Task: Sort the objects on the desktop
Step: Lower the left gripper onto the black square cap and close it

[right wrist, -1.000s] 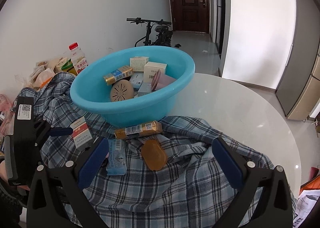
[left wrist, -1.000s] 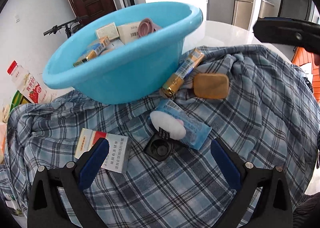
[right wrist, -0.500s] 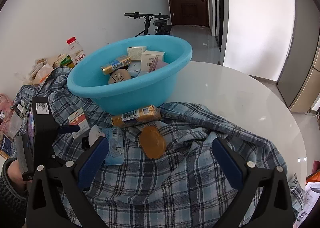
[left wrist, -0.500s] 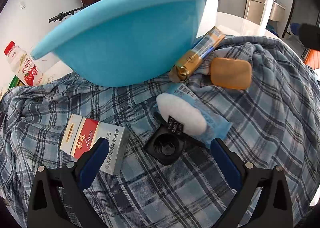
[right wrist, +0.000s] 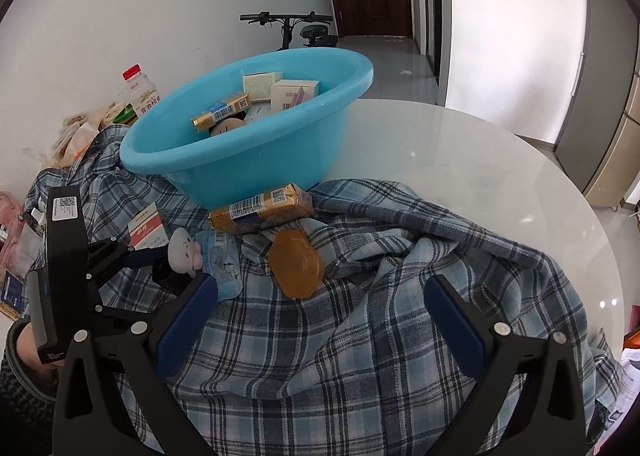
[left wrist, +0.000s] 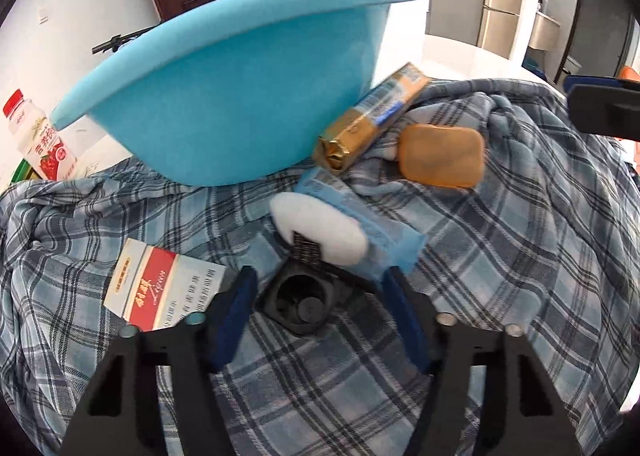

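A blue basin (left wrist: 240, 96) (right wrist: 248, 144) holding several boxes stands on a plaid cloth (left wrist: 500, 256). In front of it lie a gold wrapped bar (left wrist: 372, 124) (right wrist: 260, 210), an amber soap (left wrist: 442, 156) (right wrist: 296, 264), a blue packet (left wrist: 384, 232), a red-and-white box (left wrist: 160, 288) (right wrist: 146, 230), and a black holder (left wrist: 298, 298) with a white plush piece (left wrist: 320, 228) (right wrist: 184, 252). My left gripper (left wrist: 316, 312) (right wrist: 160, 256) is partly closed around the black holder, not touching it. My right gripper (right wrist: 320, 320) is open and empty above the cloth.
A round white table (right wrist: 460, 160) lies under the cloth. A red-capped drink bottle (left wrist: 36, 140) (right wrist: 140, 92) and snack bags (right wrist: 80, 132) stand at the left. A bicycle (right wrist: 292, 28) and a door are behind.
My left gripper has moved forward and down to the black holder and its jaws have narrowed around it. The right gripper has drawn back slightly.
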The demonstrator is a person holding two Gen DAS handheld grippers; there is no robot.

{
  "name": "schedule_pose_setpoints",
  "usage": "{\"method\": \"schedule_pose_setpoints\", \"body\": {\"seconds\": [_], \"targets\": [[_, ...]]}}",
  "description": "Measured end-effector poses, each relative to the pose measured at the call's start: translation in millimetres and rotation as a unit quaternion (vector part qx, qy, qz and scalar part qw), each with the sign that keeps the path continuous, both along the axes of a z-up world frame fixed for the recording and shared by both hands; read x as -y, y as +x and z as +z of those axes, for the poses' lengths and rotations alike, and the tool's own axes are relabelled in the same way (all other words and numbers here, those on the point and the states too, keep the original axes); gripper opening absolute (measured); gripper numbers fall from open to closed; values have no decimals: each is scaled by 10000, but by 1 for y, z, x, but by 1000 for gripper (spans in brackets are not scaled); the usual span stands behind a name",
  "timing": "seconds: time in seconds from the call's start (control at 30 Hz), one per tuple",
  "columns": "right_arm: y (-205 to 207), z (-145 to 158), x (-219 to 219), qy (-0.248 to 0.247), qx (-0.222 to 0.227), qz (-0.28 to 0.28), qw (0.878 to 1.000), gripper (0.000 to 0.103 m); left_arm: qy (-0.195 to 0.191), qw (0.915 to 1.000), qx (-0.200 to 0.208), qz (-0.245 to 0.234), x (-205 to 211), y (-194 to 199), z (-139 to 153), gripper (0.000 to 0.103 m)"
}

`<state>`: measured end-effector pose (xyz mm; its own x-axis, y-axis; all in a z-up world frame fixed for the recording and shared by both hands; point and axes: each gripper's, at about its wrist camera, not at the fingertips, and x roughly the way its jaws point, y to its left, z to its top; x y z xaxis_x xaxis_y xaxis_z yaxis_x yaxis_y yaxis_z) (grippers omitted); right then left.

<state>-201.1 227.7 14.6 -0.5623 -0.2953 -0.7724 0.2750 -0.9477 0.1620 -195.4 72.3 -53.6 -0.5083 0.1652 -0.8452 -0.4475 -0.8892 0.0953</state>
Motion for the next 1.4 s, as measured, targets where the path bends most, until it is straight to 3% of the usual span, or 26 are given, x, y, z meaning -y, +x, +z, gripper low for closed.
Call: {"method": "schedule_pose_setpoints", "body": {"seconds": [0.07,0.23,0.4,0.63,0.7,0.77,0.8,0.93,1.23,1.3,1.33,1.37,1.4], "targets": [[1,-1,-2,-54,24,-4,10000,103,-79,9999,-70,-78,-3,3,1,50],[7,0,-8,-92,-4,-26,10000,103,-27,9999,-17,-124,-1,3,4,36],[12,2,-15,-167,-35,-81,9998,103,-34,10000,-89,-18,6,11,12,36],[15,3,-16,-300,-65,-70,9995,103,272,9996,-111,-24,22,19,26,36],[15,2,-15,-351,-51,-60,9994,103,243,9996,-156,-33,25,21,26,39],[14,-1,-13,-371,-3,-43,9993,103,226,9996,-180,-1,25,22,27,61],[14,-2,-13,-369,17,-33,9993,103,260,9995,-204,0,24,22,28,65],[15,-4,-12,-336,48,-10,9994,103,382,9990,-183,-153,15,25,26,75],[16,-3,-18,-284,70,-67,9995,103,196,9997,-9,-128,8,11,-4,77],[16,-4,-18,-272,78,-65,9996,103,376,9992,-7,-109,12,10,-6,66],[16,-4,-18,-274,85,-63,9996,103,504,9986,55,-114,15,9,-6,46],[16,-4,-18,-275,90,-59,9996,103,601,9980,135,-116,16,9,-6,33],[17,-5,-18,-273,89,-60,9996,103,627,9978,155,-113,17,10,-4,33]]}}
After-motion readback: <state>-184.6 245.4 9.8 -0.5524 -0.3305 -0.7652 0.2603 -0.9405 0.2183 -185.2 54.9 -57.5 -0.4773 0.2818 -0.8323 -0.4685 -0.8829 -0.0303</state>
